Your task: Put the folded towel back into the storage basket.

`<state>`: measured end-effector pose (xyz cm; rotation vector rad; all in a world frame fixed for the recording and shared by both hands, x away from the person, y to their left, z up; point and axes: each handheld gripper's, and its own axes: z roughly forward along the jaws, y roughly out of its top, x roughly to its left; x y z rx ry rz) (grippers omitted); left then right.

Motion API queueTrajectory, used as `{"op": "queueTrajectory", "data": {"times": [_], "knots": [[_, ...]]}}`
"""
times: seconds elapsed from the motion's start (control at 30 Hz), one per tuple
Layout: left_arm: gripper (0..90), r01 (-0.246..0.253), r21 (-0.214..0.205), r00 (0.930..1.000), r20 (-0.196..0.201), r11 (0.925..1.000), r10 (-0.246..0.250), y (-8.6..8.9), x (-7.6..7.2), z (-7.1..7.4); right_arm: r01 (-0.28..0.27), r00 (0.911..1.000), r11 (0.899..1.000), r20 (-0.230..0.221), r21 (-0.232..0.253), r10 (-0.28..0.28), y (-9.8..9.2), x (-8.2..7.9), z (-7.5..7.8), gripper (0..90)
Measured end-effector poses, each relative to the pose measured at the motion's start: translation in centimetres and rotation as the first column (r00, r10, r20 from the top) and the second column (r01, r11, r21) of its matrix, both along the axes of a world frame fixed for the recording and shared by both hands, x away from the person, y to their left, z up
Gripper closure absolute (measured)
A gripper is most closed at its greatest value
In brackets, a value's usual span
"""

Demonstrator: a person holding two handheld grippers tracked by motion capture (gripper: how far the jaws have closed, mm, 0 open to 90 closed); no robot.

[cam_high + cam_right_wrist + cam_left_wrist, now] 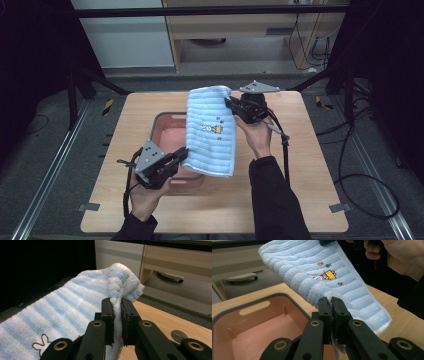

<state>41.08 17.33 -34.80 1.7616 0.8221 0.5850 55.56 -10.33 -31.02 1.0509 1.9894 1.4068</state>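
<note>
A blue-and-white striped towel [212, 131] with a small cartoon print hangs stretched in the air between both grippers, above the pink tub [165, 131]. My left gripper [181, 156] is shut on the towel's near lower corner; in the left gripper view the towel [329, 272] is pinched between the black jaws of the left gripper [331, 301]. My right gripper [231, 104] is shut on the far upper corner. The right gripper view has cloth of the towel [75, 305] bunched above the jaws of the right gripper [117, 302].
The pink tub [257, 325] with a grey rim sits mid-table on the wooden table [310, 165]. Cables trail from both grippers. A coin-like disc [179, 335] lies on the table near the right gripper. Dark floor and furniture lie beyond the far edge.
</note>
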Motion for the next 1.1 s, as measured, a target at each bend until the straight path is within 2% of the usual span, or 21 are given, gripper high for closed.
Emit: {"op": "queueTrajectory", "data": {"times": [0.23, 0.43, 0.73, 1.1], "knots": [[86.4, -0.041, -0.006, 0.9991, -0.011, 0.9991, 0.041, 1.9, 0.6, -0.3, -0.021, 0.9998, 1.000, 0.002, 0.004, 0.021, 2.2, 1.3, -0.1, 82.6], [86.4, -0.064, 0.006, 0.9977, -0.021, 0.9979, 0.064, 3.3, 1.1, -0.7, -0.040, 0.9992, 0.999, 0.010, 0.003, 0.040, 4.0, 2.0, -0.3, 82.6], [86.4, -0.101, -0.004, 0.9941, -0.040, 0.9948, 0.101, 4.8, 1.9, -1.3, -0.047, 0.9989, 0.999, 0.004, 0.012, 0.047, 5.7, 3.1, -1.3, 82.6], [86.4, -0.147, 0.015, 0.9863, -0.074, 0.9890, 0.148, 6.2, 2.9, -2.6, -0.063, 0.9980, 0.998, 0.004, 0.003, 0.063, 8.0, 4.3, -2.9, 82.6]]}}
